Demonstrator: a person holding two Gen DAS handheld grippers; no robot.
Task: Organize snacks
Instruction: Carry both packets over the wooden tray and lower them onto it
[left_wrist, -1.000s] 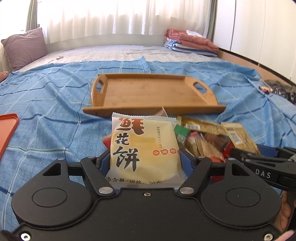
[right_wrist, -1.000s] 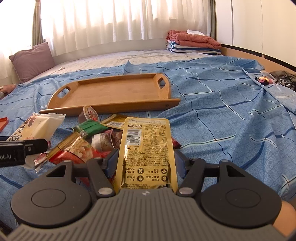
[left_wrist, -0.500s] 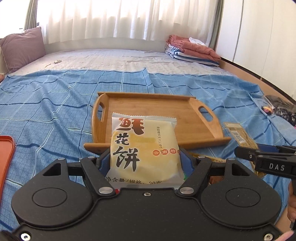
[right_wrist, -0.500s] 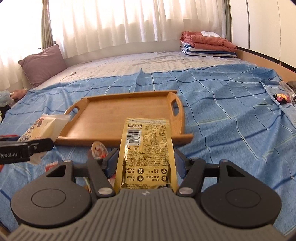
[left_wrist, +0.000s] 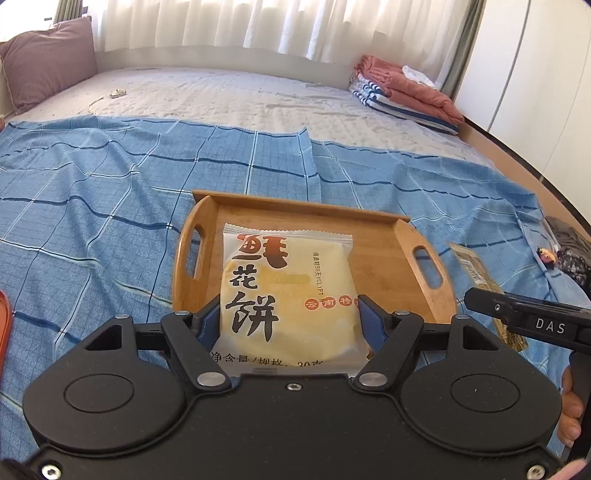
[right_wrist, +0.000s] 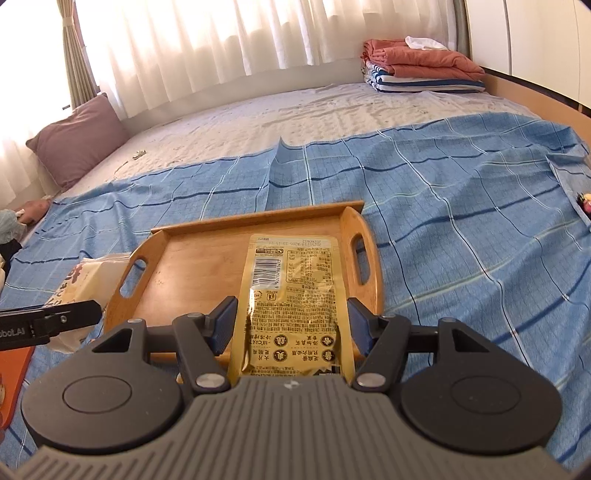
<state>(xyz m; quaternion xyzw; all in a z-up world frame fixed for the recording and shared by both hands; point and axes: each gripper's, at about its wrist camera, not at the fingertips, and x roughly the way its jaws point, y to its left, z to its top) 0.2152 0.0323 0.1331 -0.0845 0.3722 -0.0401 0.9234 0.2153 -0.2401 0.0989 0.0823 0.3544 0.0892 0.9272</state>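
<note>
**What I can't make out**

My white pastry packet (left_wrist: 288, 291) hides the middle of the wooden tray (left_wrist: 376, 240), and its lower edge sinks behind my gripper body. At the left edge an orange tray (left_wrist: 3, 325) is cut off. The small item (left_wrist: 546, 254) at the right is too tiny to identify.

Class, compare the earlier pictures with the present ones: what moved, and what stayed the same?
Both grippers rose and advanced from the snack pile to above the bamboo handled tray. The left gripper keeps its white pastry packet, the right gripper its gold foil pouch. The tray stayed put.
</note>
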